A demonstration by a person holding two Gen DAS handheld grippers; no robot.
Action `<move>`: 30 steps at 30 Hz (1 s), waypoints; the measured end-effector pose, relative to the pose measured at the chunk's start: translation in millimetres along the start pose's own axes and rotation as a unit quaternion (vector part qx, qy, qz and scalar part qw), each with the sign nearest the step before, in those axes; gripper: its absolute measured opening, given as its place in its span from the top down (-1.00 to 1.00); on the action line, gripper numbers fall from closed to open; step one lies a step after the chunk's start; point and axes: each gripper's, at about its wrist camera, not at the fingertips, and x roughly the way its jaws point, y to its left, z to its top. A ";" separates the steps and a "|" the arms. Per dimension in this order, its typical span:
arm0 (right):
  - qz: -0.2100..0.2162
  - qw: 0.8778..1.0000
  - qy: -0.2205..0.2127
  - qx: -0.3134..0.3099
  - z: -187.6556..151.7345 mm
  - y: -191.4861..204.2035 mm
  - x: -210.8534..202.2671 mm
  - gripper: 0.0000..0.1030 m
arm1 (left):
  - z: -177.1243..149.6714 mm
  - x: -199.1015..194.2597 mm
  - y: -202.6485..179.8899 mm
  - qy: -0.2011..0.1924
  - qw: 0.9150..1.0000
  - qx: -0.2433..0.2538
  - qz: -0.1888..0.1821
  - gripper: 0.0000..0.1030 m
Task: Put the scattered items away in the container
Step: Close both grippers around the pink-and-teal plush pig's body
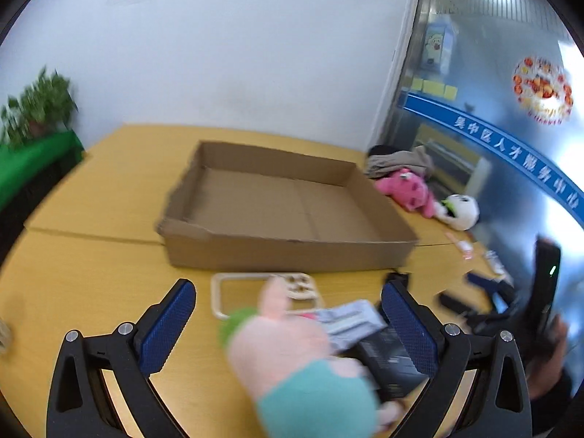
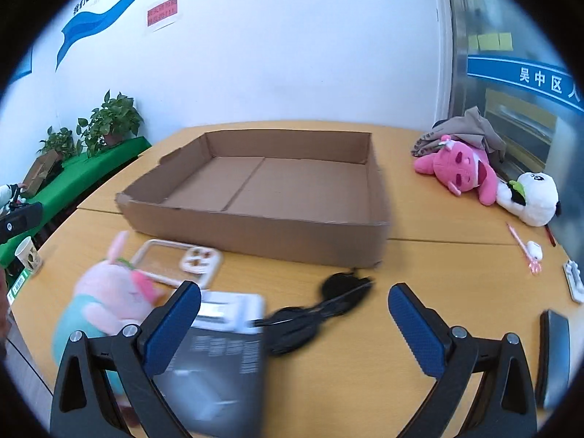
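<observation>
An empty, shallow cardboard box (image 1: 284, 211) (image 2: 255, 197) lies in the middle of the yellow table (image 1: 91, 284). In front of it are a pink plush in teal clothes (image 1: 292, 357) (image 2: 109, 299), a cream plastic frame (image 1: 255, 288) (image 2: 175, 259), a grey-and-black carton (image 1: 365, 328) (image 2: 219, 346) and a black cable bundle (image 2: 317, 314). My left gripper (image 1: 290, 314) is open, with the blurred pink plush between its fingers; contact is unclear. My right gripper (image 2: 295, 314) is open above the cable, its left finger over the carton.
A bright pink plush (image 2: 460, 171), a white panda plush (image 2: 529, 197) and a heap of cloth (image 2: 471, 131) lie at the far right. Near the right edge are a pink pen (image 2: 525, 248) and a flat black object (image 2: 553, 350). A paper cup (image 2: 27, 255) stands left.
</observation>
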 end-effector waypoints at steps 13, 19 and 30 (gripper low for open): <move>0.121 0.989 0.068 -0.044 -21.9 67.9 15.7 -0.99 | -34.1 23.5 7.8 0.061 0.997 -0.040 0.036 -1.00; 0.150 0.983 0.088 -0.066 -27.6 89.2 17.7 -0.99 | -39.2 33.4 14.4 0.076 0.996 -0.045 0.023 -1.00; 0.164 0.978 0.107 -0.073 -30.2 102.0 24.1 -0.99 | -52.8 45.8 22.6 0.108 0.993 -0.054 0.003 -1.00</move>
